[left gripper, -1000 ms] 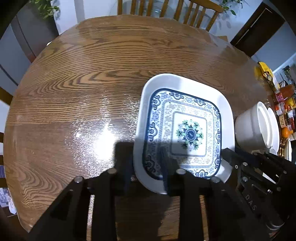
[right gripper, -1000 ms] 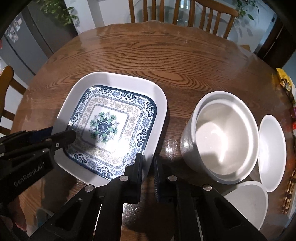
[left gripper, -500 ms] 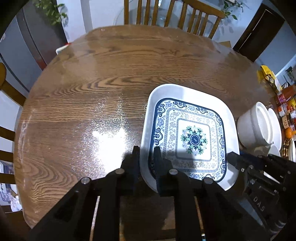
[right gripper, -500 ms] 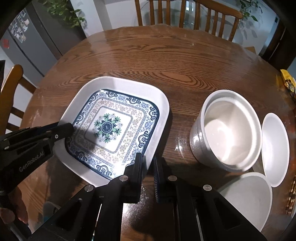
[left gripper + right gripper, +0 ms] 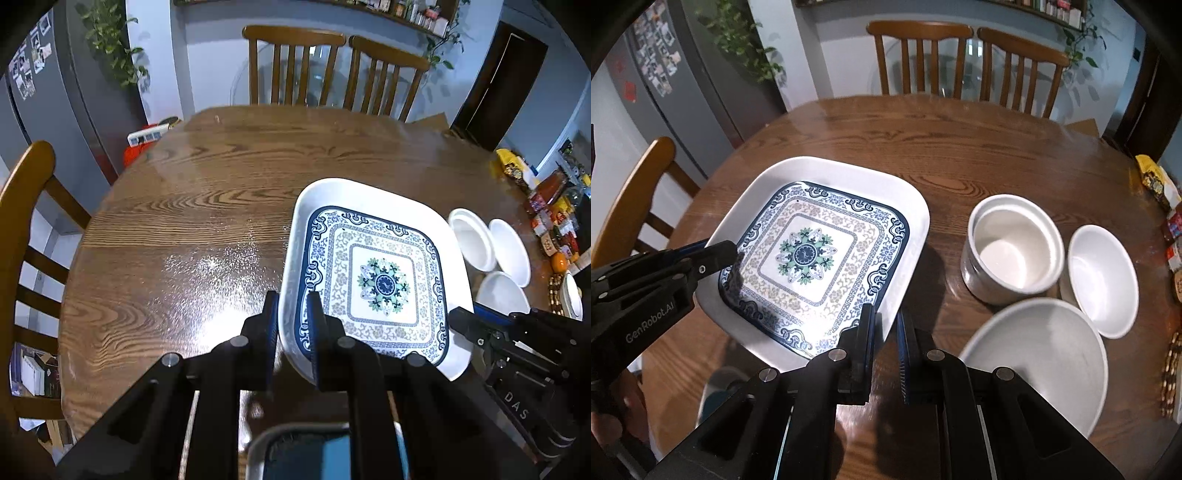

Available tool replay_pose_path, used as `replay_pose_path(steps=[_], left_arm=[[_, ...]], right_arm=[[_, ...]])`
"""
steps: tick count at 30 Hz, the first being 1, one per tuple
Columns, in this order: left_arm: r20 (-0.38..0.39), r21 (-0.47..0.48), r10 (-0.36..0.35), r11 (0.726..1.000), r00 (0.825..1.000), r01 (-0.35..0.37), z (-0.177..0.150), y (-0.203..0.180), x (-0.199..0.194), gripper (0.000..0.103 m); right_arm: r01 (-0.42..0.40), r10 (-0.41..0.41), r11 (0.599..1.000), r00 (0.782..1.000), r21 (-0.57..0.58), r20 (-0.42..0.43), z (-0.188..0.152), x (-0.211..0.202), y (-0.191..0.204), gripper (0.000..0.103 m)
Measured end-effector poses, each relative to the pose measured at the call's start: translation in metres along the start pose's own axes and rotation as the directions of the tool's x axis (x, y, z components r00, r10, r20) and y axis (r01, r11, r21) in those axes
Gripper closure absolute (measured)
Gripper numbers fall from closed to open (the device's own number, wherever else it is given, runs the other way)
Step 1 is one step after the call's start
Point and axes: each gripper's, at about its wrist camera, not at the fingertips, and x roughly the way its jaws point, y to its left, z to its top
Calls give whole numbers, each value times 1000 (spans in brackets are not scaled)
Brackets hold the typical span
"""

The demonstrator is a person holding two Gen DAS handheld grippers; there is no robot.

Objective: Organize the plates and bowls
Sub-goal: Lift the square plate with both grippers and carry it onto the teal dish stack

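Note:
A square white plate (image 5: pixel 384 280) with a blue floral pattern hangs just above the wooden table (image 5: pixel 184 221), casting a shadow on the wood. My left gripper (image 5: pixel 292 321) is shut on its left rim. In the right wrist view the same plate (image 5: pixel 809 254) has its near right corner pinched by my right gripper (image 5: pixel 885 328), which is shut on the rim. The left gripper (image 5: pixel 727 254) shows there at the plate's left edge, and the right gripper (image 5: pixel 456 321) shows at its right edge in the left wrist view.
Right of the plate stand a deep white bowl (image 5: pixel 1012 251), a small white bowl (image 5: pixel 1102 280) and a wide white bowl (image 5: pixel 1034 362). Food packets (image 5: pixel 550 206) crowd the table's right edge. Wooden chairs (image 5: pixel 964 62) stand at the far side and one chair (image 5: pixel 22 206) at the left.
The left jaws have closed from wide onto the plate's rim. Both grippers then rose and drew back with the plate between them, so more of the room shows.

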Motion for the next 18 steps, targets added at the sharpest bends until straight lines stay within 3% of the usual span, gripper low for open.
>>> replay_pose_path(steps=[8,18], left_arm=[[51,23,-8,1000,999,6,-13,-18,-22,91],[46,49,3,999,999,-5,-37,-23,-35,91]], right_arm=[[12,-11,1000,998,-13,69,-22,-41,6,91],[13,-12,1000,997,-18,80,-48,-58,13,90]])
